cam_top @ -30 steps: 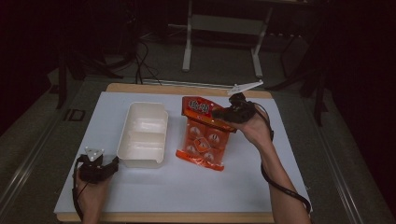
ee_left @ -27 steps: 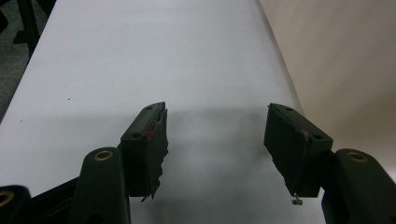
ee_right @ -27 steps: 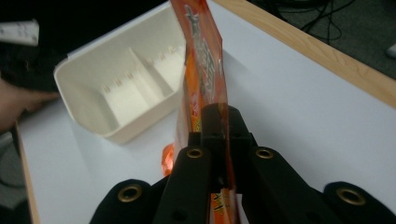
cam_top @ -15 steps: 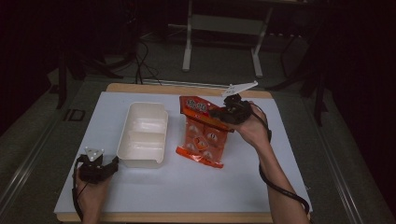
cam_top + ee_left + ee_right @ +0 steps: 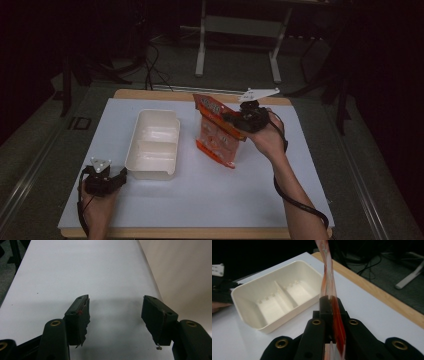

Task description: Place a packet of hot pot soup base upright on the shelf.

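We see the right gripper [image 5: 239, 120] clamped on the orange snack bag [image 5: 216, 131], raised just right of the empty white container [image 5: 152, 144], while the left gripper [image 5: 113, 312] rests wide open near the container's front-left corner; nothing is yet placed inside.

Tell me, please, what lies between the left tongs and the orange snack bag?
In the high view, the white tray lies between the left tongs and the orange snack bag.

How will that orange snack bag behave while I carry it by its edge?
Probably floppy: the bag hangs from the right gripper, and its film twists above the jaws. It looks light, so it may swing. The glossy film could slip.
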The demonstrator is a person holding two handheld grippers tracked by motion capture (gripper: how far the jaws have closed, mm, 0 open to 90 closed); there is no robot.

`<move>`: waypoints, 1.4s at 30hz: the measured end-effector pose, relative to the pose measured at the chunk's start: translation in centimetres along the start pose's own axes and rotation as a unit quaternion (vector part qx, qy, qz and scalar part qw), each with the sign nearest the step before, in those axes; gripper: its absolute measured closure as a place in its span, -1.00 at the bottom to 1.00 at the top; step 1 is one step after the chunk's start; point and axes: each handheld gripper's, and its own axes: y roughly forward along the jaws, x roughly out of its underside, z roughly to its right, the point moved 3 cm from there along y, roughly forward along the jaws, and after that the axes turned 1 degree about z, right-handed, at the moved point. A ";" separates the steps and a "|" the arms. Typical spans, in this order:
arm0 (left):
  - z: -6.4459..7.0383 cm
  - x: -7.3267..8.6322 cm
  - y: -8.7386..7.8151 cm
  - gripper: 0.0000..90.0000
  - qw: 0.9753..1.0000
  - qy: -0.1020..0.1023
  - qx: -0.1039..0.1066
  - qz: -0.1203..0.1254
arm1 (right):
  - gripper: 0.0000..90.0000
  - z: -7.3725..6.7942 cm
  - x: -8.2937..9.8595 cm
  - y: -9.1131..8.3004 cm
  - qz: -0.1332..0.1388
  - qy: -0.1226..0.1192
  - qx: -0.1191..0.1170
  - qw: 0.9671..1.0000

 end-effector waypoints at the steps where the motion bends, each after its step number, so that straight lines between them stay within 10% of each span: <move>1: 0.0 0.0 0.0 -0.12 1.000 0.000 0.000 0.000 | 1.00 -0.1 0.0 0.0 0.002 -0.001 0.001 1.000; 42: -0.1 -0.1 -0.1 -0.12 1.000 -0.002 -0.001 0.005 | 1.00 -1.8 -2.5 1.5 0.137 0.019 0.027 0.990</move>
